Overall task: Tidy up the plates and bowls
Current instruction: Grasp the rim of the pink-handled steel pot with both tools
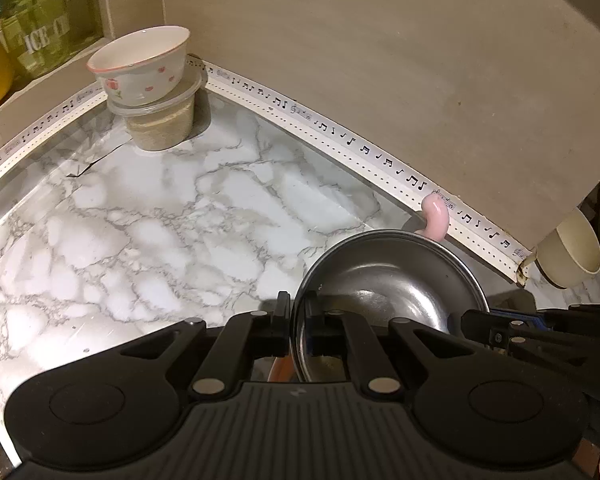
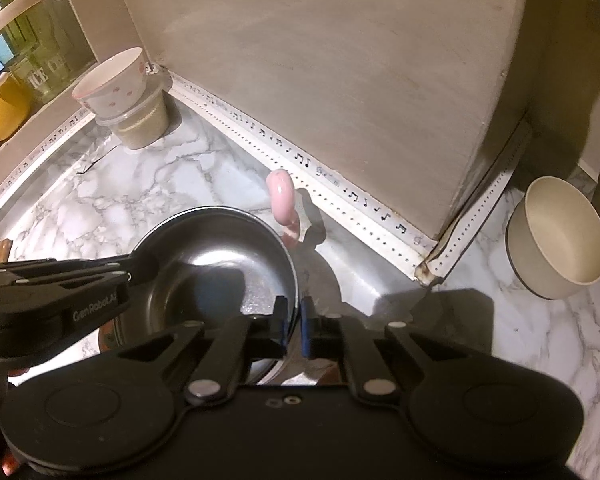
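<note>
centrally, a steel bowl (image 1: 392, 280) sits low over the marbled surface (image 1: 148, 216), near the corner where the beige wall (image 1: 380, 60) meets the music-note trim (image 1: 340, 132). left tool (image 1: 298, 312): pressed together, pinching the bowl's near-left rim, one finger inside and one outside. right tool (image 2: 294, 316): pressed together on the opposite rim, likewise pinching the thin steel edge. whether the bowl rests on the surface or is lifted cannot be told. a pink curved handle (image 2: 283, 196) rises just behind the bowl. far corner: a floral bowl (image 1: 142, 66) tilted on a lidded container (image 1: 160, 124). round the wall's outer corner, well apart, a cream bowl (image 2: 556, 236) stands tilted on the surface. beyond the ledge: a yellow mug (image 2: 2, 110).
</note>
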### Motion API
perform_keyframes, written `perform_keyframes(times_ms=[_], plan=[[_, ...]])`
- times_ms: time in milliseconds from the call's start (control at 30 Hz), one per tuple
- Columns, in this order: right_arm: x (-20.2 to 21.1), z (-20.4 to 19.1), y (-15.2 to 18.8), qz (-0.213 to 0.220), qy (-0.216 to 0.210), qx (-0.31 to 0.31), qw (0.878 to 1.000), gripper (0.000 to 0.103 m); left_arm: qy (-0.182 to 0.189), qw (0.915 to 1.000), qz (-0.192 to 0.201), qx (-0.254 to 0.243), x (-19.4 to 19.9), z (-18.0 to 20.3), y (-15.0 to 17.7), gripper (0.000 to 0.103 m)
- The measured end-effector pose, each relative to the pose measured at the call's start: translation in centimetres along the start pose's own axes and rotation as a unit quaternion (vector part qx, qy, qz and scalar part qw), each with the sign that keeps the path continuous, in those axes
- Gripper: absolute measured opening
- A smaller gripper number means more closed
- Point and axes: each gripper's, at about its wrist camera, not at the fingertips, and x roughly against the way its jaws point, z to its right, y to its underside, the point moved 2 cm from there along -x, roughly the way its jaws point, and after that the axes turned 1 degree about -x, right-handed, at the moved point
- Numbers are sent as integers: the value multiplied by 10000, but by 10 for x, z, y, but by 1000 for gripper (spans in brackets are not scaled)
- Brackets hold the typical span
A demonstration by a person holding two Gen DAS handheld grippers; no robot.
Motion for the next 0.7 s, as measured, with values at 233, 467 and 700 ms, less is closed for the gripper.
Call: perform_keyframes(times_ms=[233, 467, 700], plan=[[19, -7, 3, 68, 19, 94, 9999, 6, 8, 10000, 87, 1, 27, -2, 4, 6], [48, -13, 10, 175, 79, 152, 9997, 5, 20, 9998, 178, -122, 60, 4, 12, 6], [85, -10, 26, 347, 170, 128, 9992, 5, 146, 9989, 324, -306, 92, 18, 24, 6]])
